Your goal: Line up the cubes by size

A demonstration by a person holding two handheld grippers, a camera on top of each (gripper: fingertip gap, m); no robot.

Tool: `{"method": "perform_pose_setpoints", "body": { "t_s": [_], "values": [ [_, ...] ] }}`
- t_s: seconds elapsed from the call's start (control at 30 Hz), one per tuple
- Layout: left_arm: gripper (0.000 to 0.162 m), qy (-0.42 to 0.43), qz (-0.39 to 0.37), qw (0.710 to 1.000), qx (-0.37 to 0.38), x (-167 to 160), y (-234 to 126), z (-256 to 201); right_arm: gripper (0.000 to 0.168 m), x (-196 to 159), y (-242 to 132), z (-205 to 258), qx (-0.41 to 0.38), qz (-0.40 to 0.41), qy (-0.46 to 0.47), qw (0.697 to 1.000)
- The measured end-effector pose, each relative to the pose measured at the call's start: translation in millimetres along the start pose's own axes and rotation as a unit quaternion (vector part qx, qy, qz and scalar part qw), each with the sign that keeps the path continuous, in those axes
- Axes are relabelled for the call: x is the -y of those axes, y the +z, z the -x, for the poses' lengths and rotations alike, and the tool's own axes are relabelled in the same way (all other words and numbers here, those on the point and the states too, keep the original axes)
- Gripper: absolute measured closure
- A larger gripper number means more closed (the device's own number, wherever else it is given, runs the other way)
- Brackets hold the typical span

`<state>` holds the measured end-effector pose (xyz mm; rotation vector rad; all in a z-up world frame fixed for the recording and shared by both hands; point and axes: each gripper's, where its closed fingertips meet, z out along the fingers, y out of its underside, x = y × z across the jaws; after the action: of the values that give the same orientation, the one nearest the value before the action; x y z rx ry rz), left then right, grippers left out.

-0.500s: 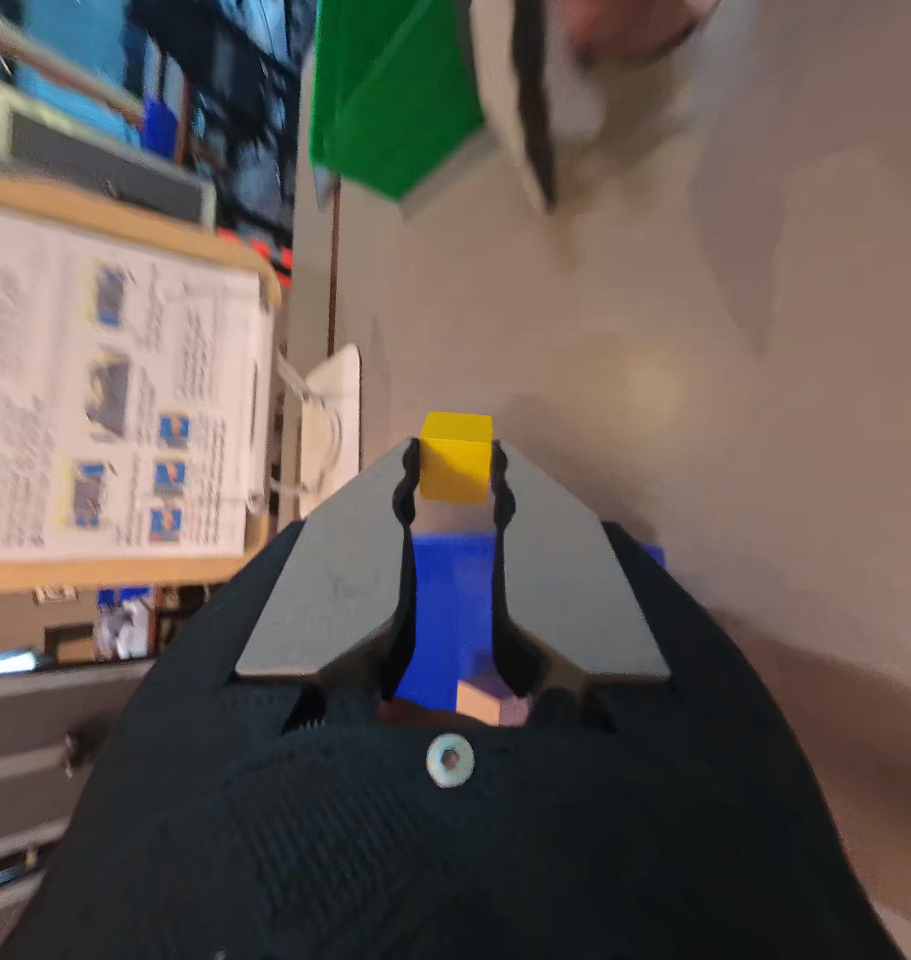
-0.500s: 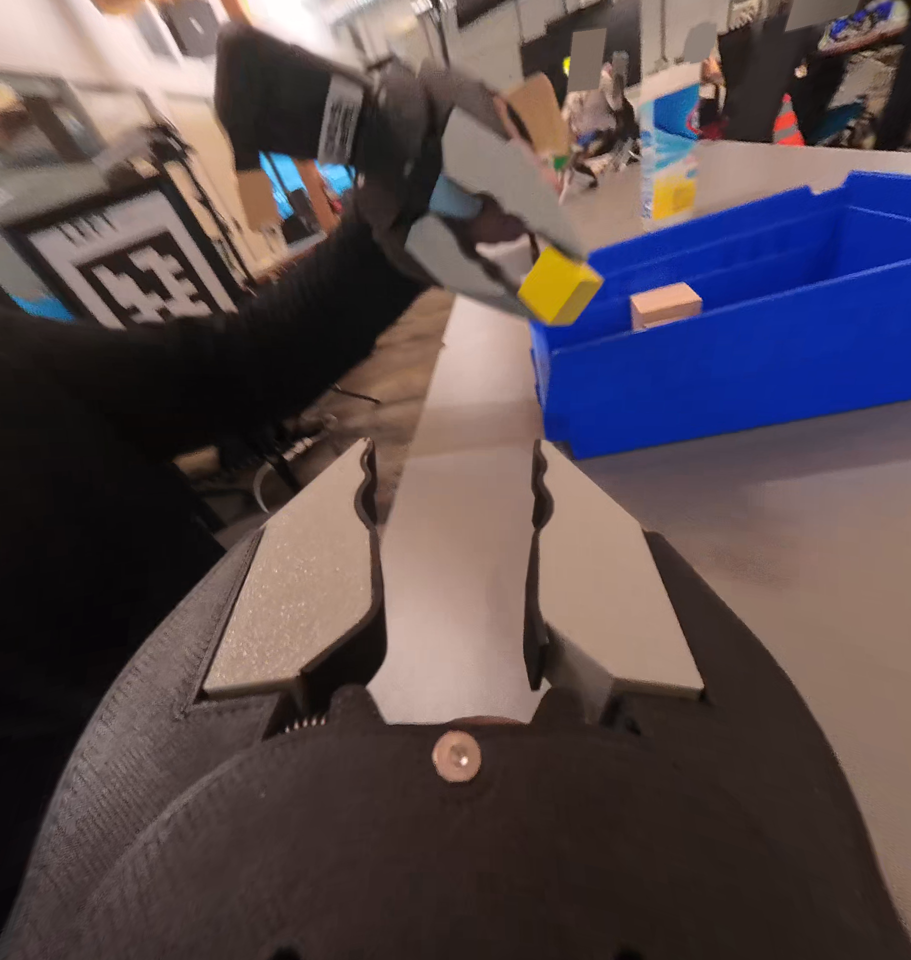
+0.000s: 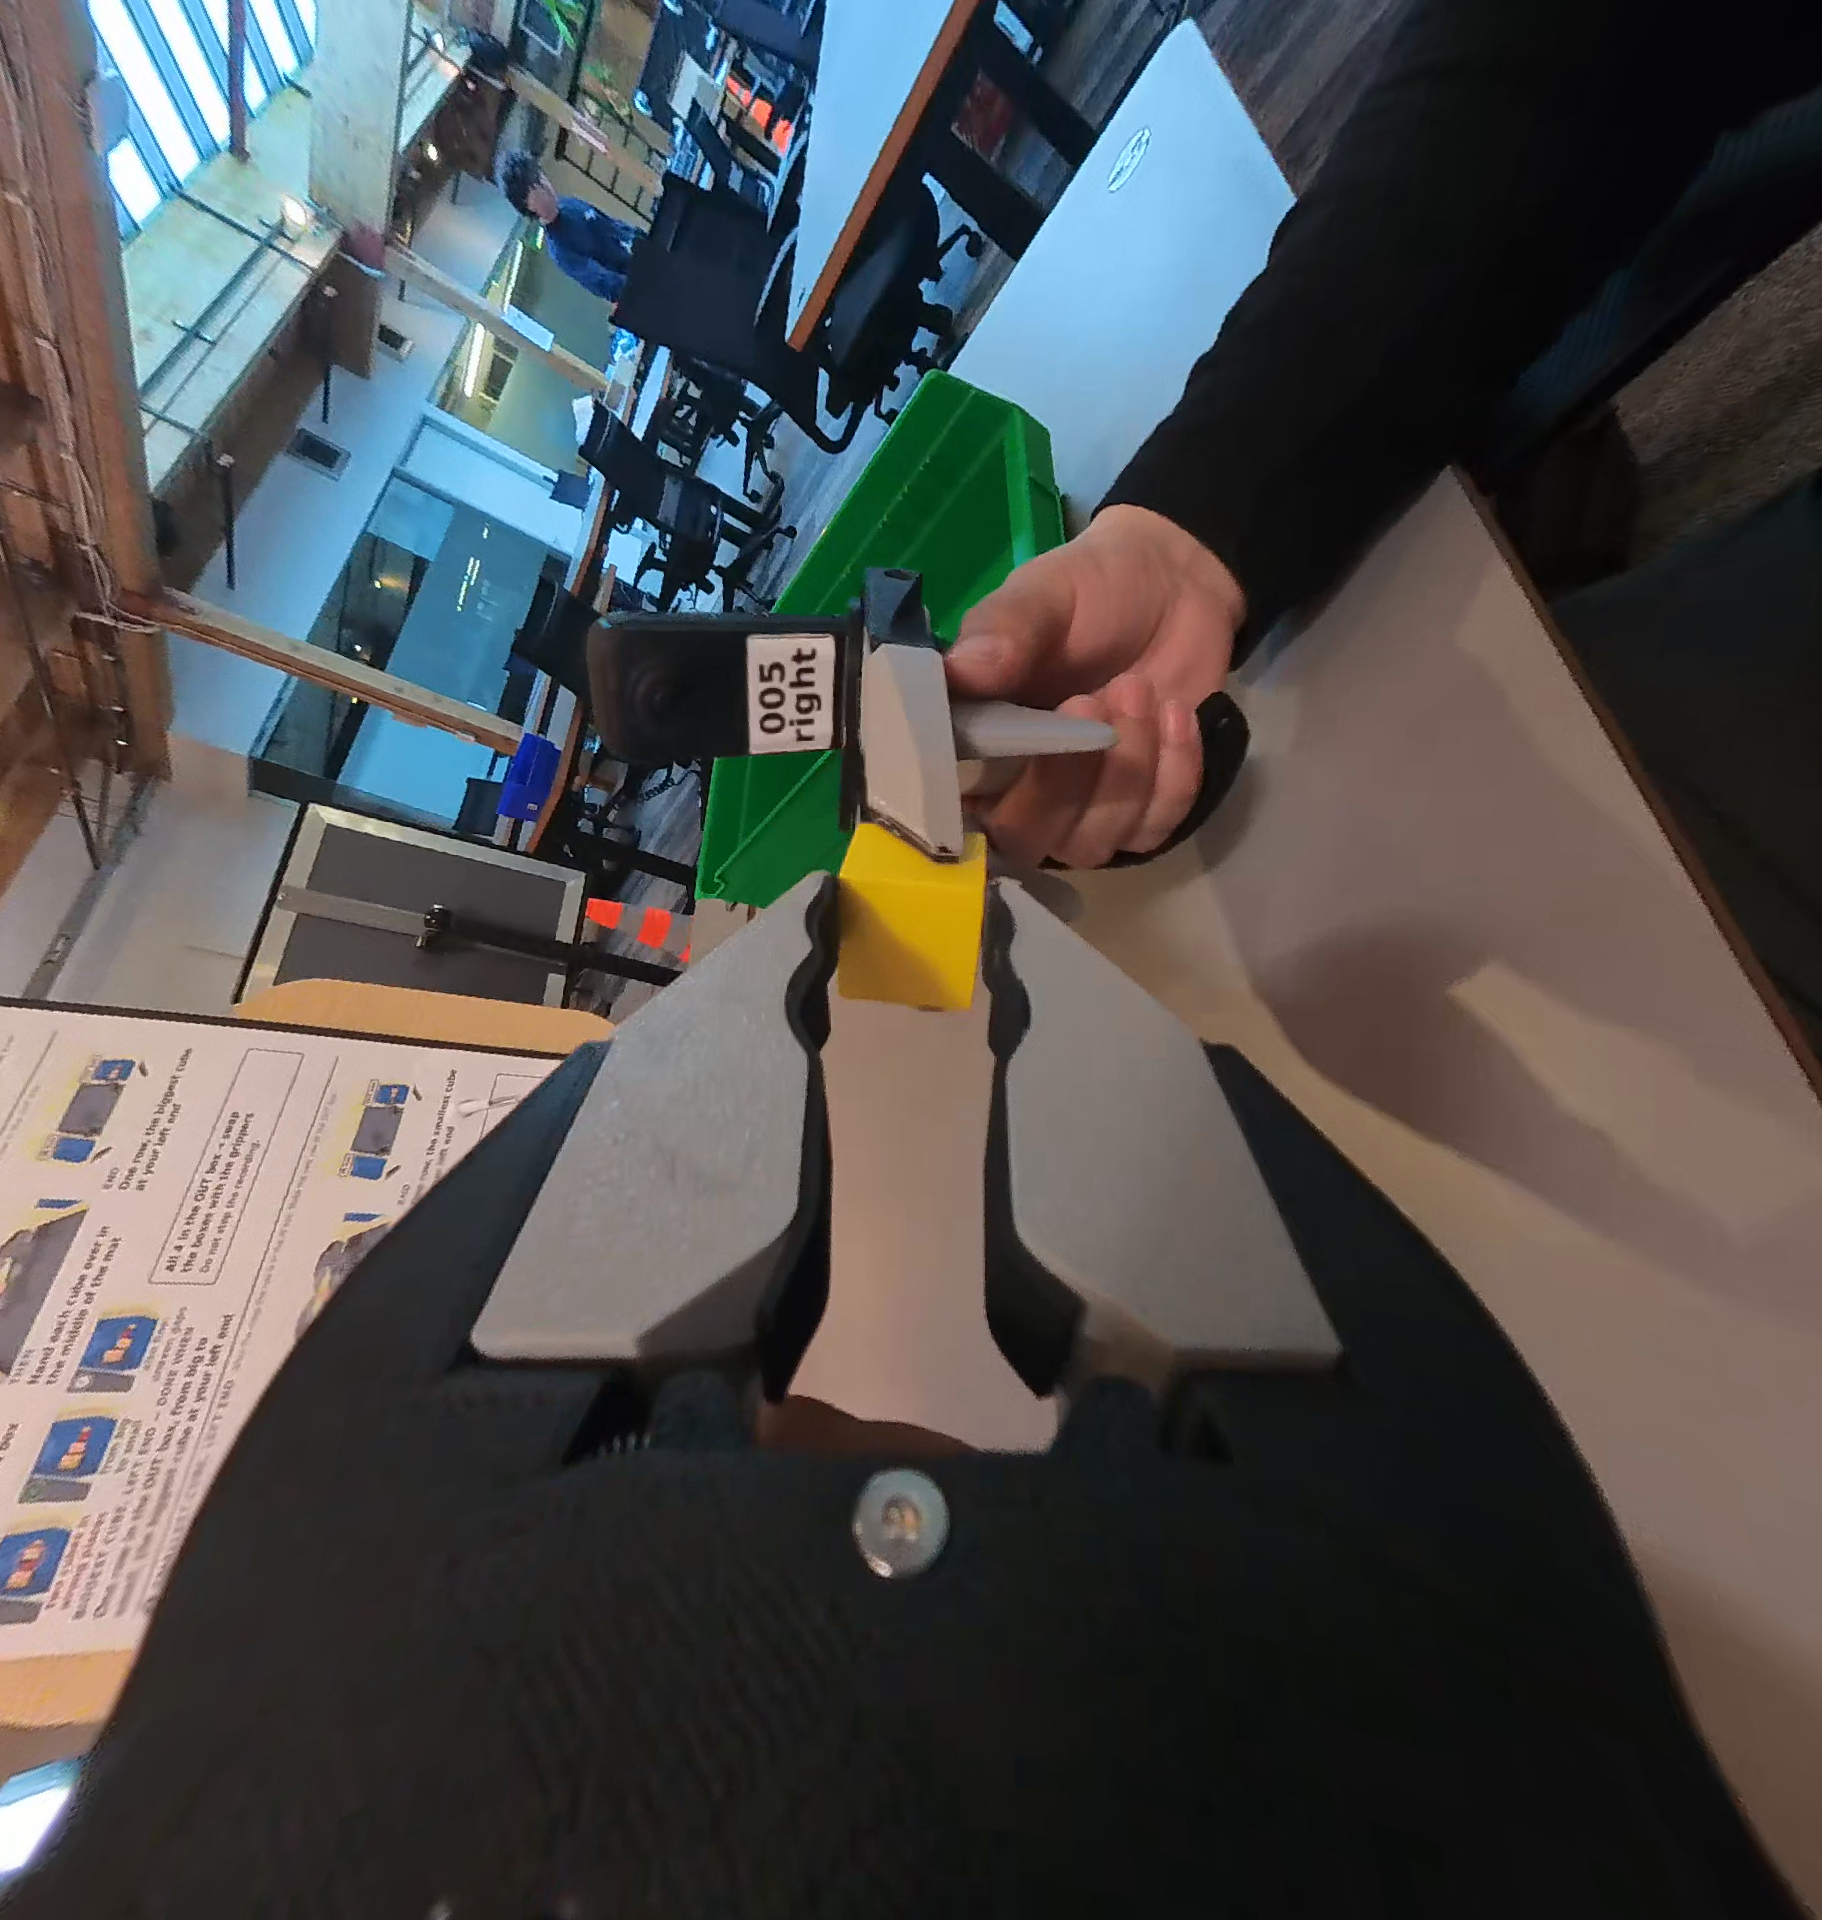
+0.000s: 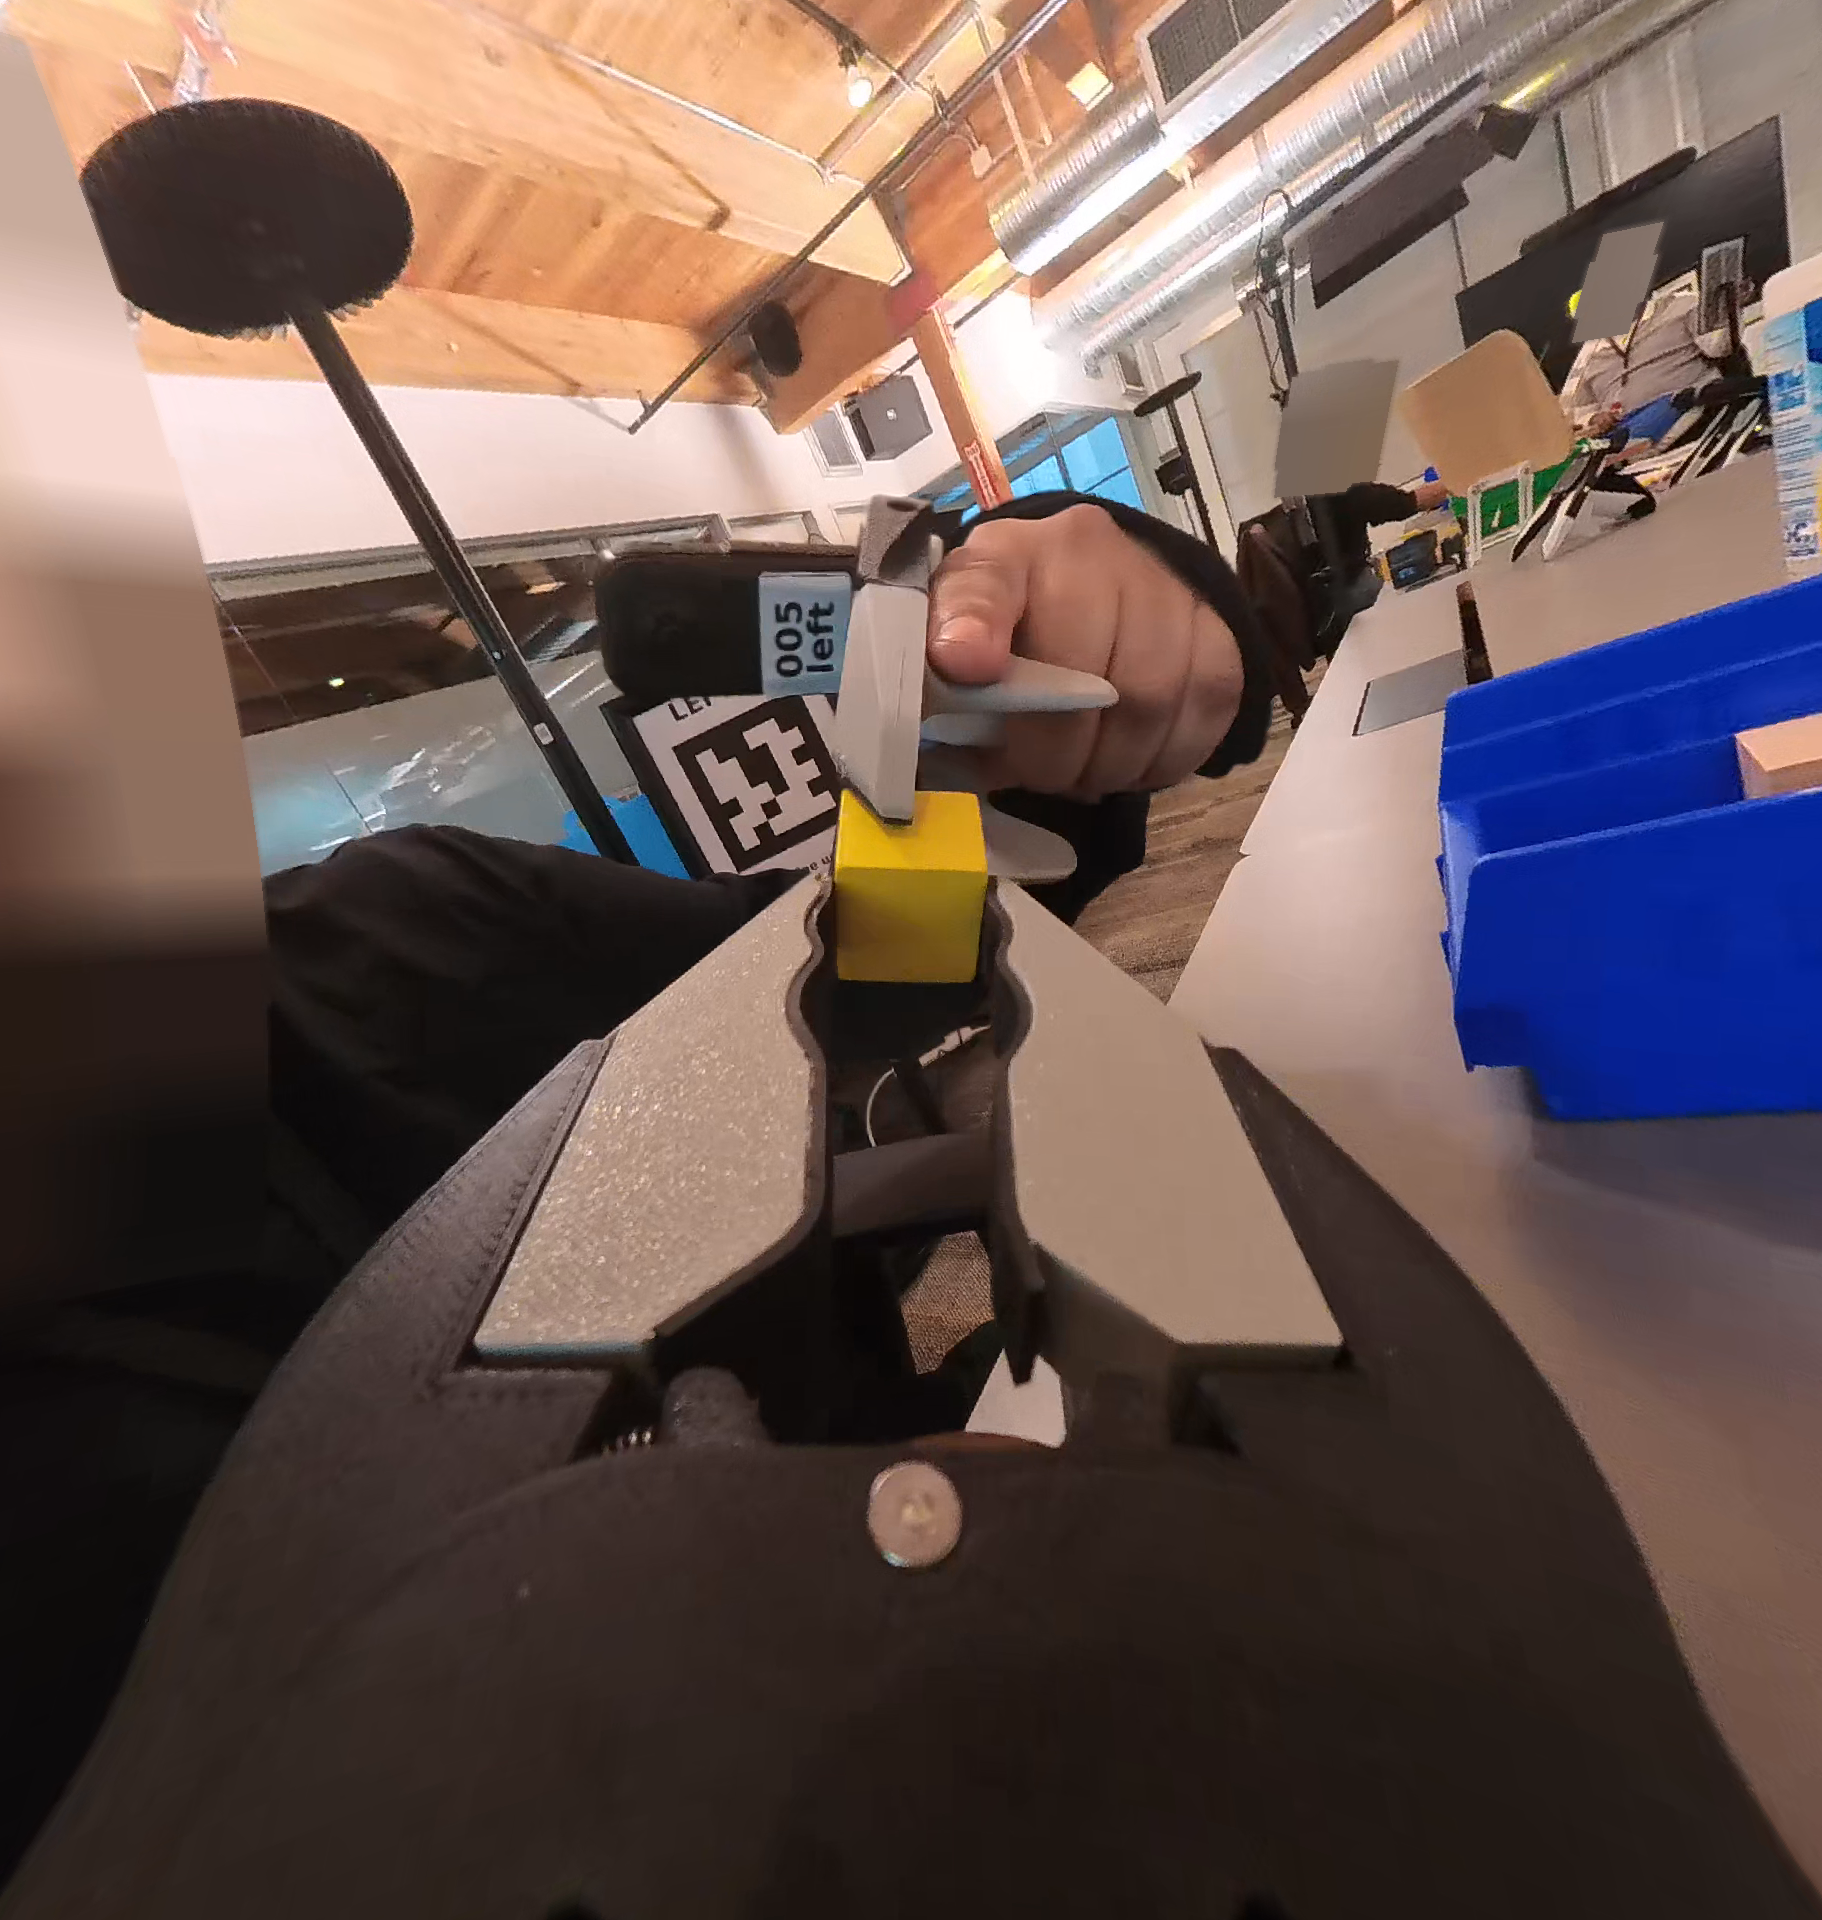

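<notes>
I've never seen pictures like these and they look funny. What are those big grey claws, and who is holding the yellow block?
The claws are grabbers, not a robot. A person squeezes one in each hand, and each carries a camera looking out along its two grey fingers. One picture comes from the left gripper, the other from the right gripper, so each camera also sees the other grabber facing it. Both seem to pinch the same yellow cube up in the air, like passing it across. Below is a pale table with a green bin, a blue bin holding a wooden block, and a picture sheet at the side.
</notes>
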<state>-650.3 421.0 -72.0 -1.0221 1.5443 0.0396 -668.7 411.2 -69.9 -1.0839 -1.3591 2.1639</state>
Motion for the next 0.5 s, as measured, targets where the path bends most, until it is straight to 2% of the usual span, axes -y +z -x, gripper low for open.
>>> {"method": "perform_pose_setpoints", "body": {
  "t_s": [0.2,0.3,0.37,0.43,0.5],
  "values": [
    [0.135,-0.067,0.015,0.998,-0.001,-12,6,-1,0.144,1,-8,-12,-0.055,0.010,-0.014,0.998],
    [0.126,-0.101,0.006,0.995,0.016,-15,-2,-4,0.144,2,-15,-8,-0.101,0.040,-0.066,0.992],
    [0.134,-0.116,0.002,0.993,0.027,-18,-12,-13,0.144,10,-27,4,-0.135,0.061,-0.108,0.983],
    [0.140,-0.132,0.001,0.991,0.034,-23,-23,-25,0.144,21,-52,11,-0.205,0.108,-0.166,0.959],
    [0.144,-0.144,0.006,0.989,0.040,-29,-33,-38,0.144,37,-95,9,-0.307,0.174,-0.227,0.908]
  ]
}}
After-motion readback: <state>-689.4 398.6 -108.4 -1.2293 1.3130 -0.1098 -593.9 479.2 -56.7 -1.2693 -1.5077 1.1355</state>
